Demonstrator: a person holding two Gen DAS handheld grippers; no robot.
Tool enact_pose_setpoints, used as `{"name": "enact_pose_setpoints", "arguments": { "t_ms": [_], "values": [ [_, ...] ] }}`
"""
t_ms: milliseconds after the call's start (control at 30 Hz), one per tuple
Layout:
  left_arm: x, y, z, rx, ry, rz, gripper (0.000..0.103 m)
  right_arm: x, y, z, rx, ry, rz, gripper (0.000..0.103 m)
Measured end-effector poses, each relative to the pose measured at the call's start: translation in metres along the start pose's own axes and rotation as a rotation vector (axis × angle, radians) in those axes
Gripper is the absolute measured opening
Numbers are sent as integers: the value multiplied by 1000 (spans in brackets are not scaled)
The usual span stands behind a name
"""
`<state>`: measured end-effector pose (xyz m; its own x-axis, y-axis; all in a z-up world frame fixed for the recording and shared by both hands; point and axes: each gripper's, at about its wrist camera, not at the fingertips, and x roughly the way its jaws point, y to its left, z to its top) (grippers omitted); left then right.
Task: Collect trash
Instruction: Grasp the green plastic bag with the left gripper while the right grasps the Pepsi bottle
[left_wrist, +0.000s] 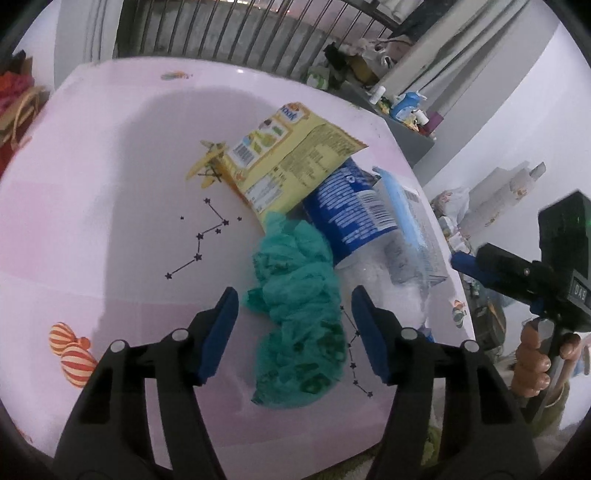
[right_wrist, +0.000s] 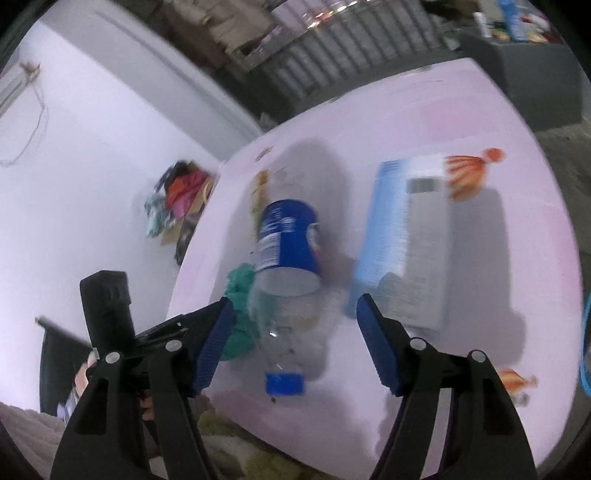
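Now my left gripper hangs open around the green bag without pinching it, my right gripper open over the bottle, yellow pack and blue box lying close on the pink table.

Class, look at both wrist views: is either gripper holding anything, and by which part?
Nothing is held. Left gripper stands open around the crumpled teal plastic bag; right gripper is open too.
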<state>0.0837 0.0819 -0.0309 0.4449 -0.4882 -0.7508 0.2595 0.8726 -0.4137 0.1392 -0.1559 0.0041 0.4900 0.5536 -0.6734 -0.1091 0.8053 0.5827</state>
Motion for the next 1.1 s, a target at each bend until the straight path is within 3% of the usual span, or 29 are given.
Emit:
{"name": "enact_pose_setpoints", "arguments": {
  "t_ms": [233,500,600,867,1100],
  "values": [
    [11,15,2,-35,14,-50,55,39,26,16,-86,77,-46,68],
    [21,24,0,-64,35,-101,45,66,31,15,-111,153,-121,68],
    [22,25,-2,-73,33,-112,42,71,30,11,-100,170,-131,63],
    [16,23,-5,-92,39,-104,39,53,25,-4,-75,181,-123,62],
    [13,15,-16,-119,93,-139,39,38,23,-24,-50,223,-110,62]
  ]
}}
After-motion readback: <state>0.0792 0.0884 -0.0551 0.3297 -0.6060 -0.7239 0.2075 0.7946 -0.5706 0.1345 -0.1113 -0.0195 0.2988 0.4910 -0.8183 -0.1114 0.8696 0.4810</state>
